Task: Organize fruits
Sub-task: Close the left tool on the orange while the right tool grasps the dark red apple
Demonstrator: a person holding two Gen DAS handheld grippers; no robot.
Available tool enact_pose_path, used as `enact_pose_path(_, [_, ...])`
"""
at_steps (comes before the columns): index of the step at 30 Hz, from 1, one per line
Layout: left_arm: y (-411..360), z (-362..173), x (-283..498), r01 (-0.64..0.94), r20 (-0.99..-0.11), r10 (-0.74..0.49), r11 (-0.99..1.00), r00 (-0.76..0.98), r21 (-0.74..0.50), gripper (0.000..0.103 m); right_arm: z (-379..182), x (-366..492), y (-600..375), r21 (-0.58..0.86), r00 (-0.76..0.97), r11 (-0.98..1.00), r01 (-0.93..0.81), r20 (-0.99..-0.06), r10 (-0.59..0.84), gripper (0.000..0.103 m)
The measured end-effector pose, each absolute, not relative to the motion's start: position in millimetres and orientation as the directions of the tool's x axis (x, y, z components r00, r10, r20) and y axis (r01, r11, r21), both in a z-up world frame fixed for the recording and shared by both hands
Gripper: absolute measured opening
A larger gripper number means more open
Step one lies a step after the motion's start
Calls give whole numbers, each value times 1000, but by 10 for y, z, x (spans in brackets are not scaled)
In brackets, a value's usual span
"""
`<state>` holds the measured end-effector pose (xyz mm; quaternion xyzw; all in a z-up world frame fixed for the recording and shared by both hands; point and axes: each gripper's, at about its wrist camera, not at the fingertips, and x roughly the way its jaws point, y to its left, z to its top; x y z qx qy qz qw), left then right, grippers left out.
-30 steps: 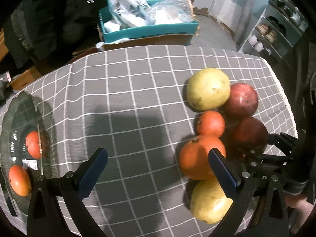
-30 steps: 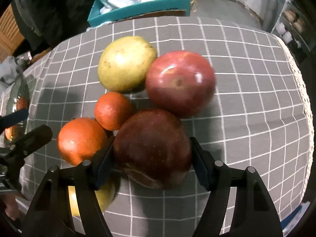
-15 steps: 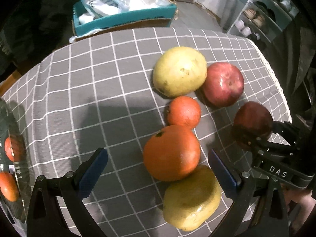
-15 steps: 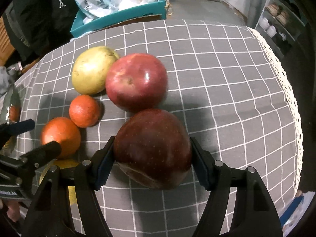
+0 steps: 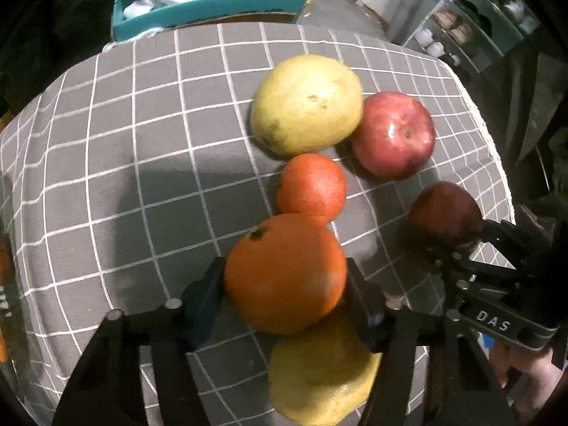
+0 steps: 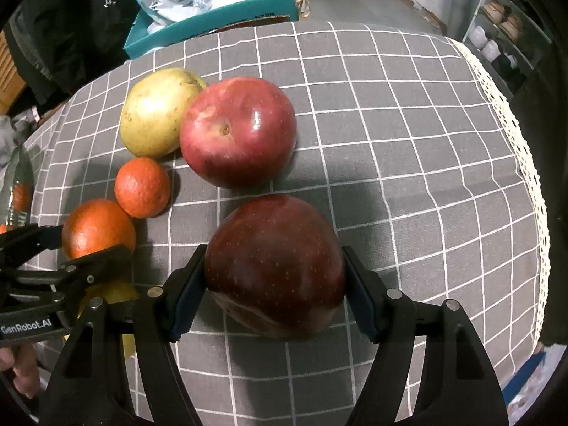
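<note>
My left gripper (image 5: pixel 285 291) is shut on a large orange (image 5: pixel 284 273), which also shows in the right wrist view (image 6: pixel 97 229). My right gripper (image 6: pixel 273 291) is shut on a dark red apple (image 6: pixel 275 266), held just above the cloth; it also shows in the left wrist view (image 5: pixel 445 213). On the grey checked cloth lie a yellow-green pear (image 5: pixel 307 103), a lighter red apple (image 5: pixel 394 135), a small orange (image 5: pixel 312 188) and a second yellow pear (image 5: pixel 323 380) under the left gripper.
A glass plate (image 6: pixel 16 184) with oranges sits at the far left table edge. A teal box (image 6: pixel 213 14) of plastic bags stands behind the table. The cloth's lace edge (image 6: pixel 525 163) marks the right table edge. Shelves (image 6: pixel 497 35) stand at the back right.
My left gripper moved right onto the large orange and closed on it. My right gripper lifted the dark apple back and to the right, away from the fruit pile.
</note>
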<state>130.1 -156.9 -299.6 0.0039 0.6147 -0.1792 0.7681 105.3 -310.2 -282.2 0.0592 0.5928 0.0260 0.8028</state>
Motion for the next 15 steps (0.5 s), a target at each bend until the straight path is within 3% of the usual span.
enact_pose_path(15, [-1395,-2741,1231,279,-931,-241,946,274,-163,63,-2638,1020,-2963,73,367,997,-10,-928,72,72])
